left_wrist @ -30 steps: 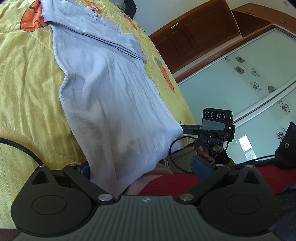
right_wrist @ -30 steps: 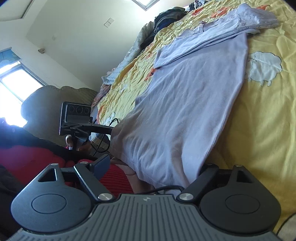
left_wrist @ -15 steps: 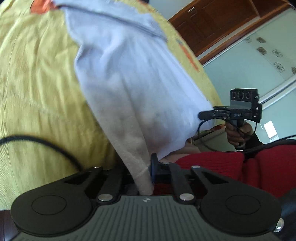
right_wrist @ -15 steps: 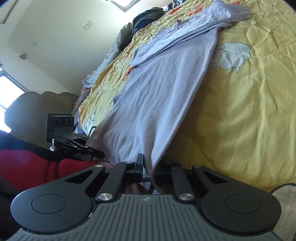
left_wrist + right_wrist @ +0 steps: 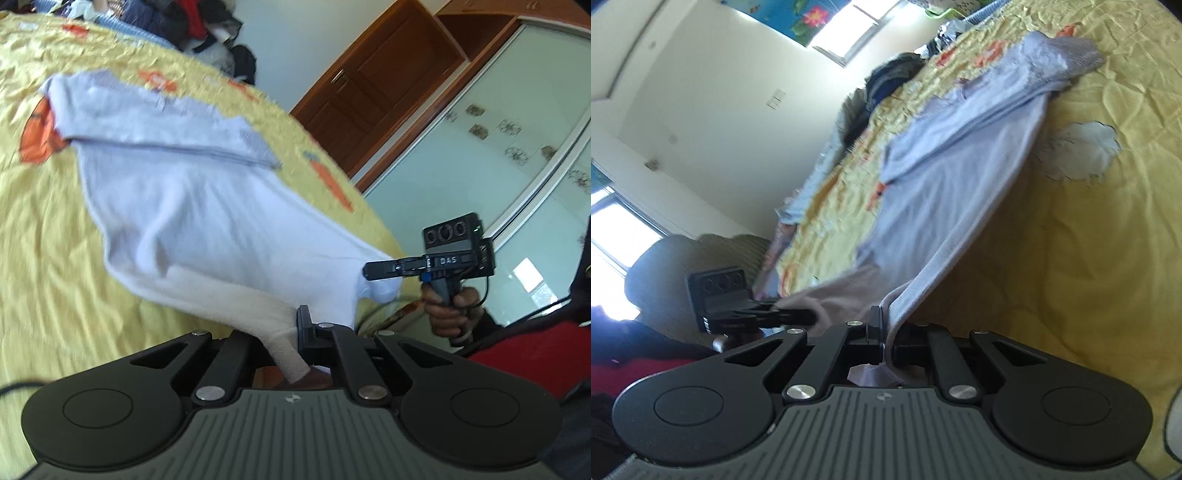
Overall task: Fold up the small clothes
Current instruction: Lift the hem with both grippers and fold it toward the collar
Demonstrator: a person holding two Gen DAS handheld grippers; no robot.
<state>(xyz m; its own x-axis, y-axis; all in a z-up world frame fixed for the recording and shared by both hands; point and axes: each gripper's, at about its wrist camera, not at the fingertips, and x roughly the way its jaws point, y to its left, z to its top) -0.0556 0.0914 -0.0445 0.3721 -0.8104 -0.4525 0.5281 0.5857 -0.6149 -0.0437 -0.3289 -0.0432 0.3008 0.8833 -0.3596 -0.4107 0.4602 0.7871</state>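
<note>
left wrist view first: the left gripper (image 5: pixel 291 343) has its jaws drawn tight together on one bottom corner of the pale lilac garment (image 5: pixel 207 206), and a twisted tail of cloth runs down between the fingers. the pinch looks deliberate, since with a corner held on each side the hem can rise as one straight edge and be carried over toward the collar end. the hem is lifted off the yellow quilt (image 5: pixel 48 266) while the far half of the garment lies flat on it, a sleeve already turned in across the chest. further right in the same view the right gripper (image 5: pixel 373 271) bites the opposite corner, fingers closed on the fabric, held by a hand (image 5: pixel 448 304) whose wrist is cut off by a red sleeve.

right wrist view: the left gripper (image 5: pixel 801 315) shows at the left, blurred, its tip buried in cloth, so its grip cannot be read from here. in the middle the right gripper (image 5: pixel 884 332) is pressed closed on the garment (image 5: pixel 960 177) edge, which stretches taut away up the quilt (image 5: pixel 1071 240). the underside of the raised hem, and how much cloth sits inside either pinch, is hidden. motion blur softens the seams and the heap of clothes at the far edge of the bed.
</note>
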